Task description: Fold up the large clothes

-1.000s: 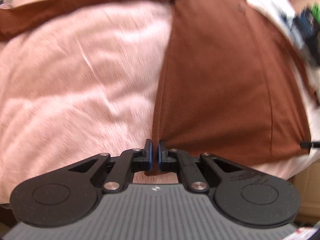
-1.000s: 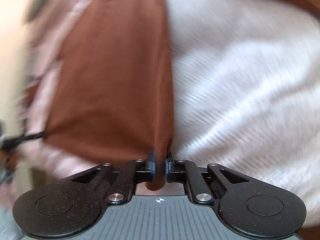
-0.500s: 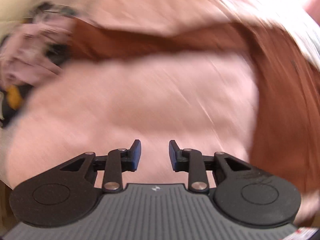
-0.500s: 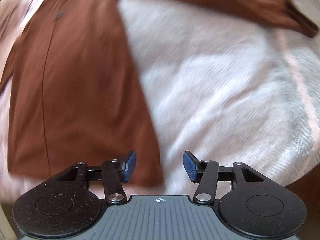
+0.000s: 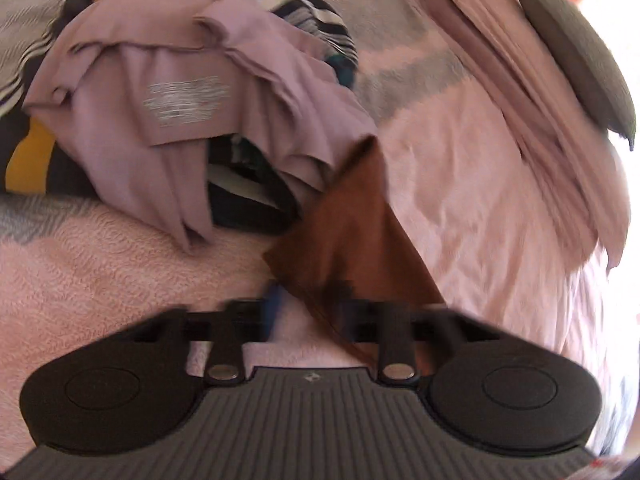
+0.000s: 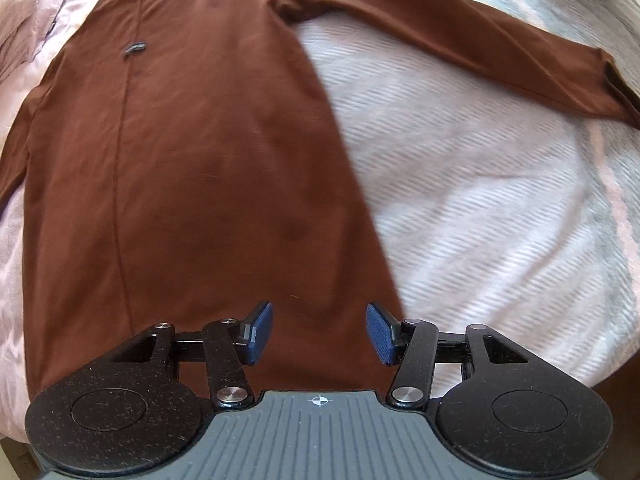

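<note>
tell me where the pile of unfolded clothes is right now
In the left wrist view, the pile of clothes sits upper left on the pink blanket, just beyond the cuff of the brown shirt.

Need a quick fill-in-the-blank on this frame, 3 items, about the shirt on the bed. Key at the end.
1. The long-sleeved shirt is ___ in colour.
2. In the right wrist view, one sleeve lies stretched out toward the picture's ___ edge.
3. The shirt's body is not bunched up: it lies ___ on the blanket.

Missing words: brown; right; flat
</note>
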The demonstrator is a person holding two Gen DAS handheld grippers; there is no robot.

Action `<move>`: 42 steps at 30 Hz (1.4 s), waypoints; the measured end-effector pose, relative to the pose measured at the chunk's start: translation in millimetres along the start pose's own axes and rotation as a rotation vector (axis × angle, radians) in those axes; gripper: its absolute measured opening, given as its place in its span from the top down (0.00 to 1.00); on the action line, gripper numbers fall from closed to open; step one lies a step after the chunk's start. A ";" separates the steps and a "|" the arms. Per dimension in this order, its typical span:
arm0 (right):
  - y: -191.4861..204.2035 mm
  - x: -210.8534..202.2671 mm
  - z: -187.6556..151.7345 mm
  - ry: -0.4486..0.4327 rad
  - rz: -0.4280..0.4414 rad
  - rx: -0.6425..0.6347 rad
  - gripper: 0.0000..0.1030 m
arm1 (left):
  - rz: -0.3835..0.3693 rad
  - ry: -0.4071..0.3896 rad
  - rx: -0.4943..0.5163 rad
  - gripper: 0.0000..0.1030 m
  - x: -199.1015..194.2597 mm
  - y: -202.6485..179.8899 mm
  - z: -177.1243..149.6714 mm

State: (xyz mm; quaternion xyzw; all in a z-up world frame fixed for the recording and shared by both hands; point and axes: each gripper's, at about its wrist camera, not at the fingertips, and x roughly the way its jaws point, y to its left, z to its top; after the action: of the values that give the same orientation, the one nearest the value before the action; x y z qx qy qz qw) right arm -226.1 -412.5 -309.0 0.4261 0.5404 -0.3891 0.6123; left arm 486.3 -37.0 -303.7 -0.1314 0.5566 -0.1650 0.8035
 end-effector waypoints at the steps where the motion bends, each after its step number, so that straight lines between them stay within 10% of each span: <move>1: 6.5 1.5 2.5 0.002 0.004 -0.011 0.52 | -0.011 -0.014 -0.007 1.00 -3.9 3.7 -0.6; 6: 32.9 3.7 10.3 0.004 0.018 -0.059 0.52 | -0.045 -0.140 0.082 0.99 -50.3 18.7 -21.8; 19: 55.5 4.5 8.6 0.005 0.048 -0.100 0.52 | 0.263 -0.100 0.041 0.93 -60.1 49.2 -49.7; 24: 39.7 3.7 1.4 -0.017 0.036 -0.048 0.52 | 0.227 -0.214 0.307 0.91 -80.6 18.0 -47.2; 26: 31.7 5.1 -0.3 -0.023 0.032 -0.022 0.52 | 0.199 -0.149 0.427 0.77 -67.3 0.0 -49.3; 30: 5.8 -7.7 -7.7 -0.089 0.017 0.017 0.52 | 0.347 -0.021 0.483 0.85 -38.6 -30.4 -59.5; 36: -64.5 -39.0 -17.1 -0.299 -0.152 0.036 0.52 | 0.163 -0.009 0.635 0.82 -69.8 -114.4 -118.5; 42: -133.3 -50.0 -3.1 -0.466 -0.423 -0.277 0.52 | 0.036 0.031 0.745 0.82 -83.8 -209.0 -199.6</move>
State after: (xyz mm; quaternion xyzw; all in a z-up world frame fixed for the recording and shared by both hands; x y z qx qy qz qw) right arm -357.6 -453.3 -273.0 0.1170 0.5101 -0.5173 0.6771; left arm 246.9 -198.4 -218.9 0.1824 0.4726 -0.3440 0.7906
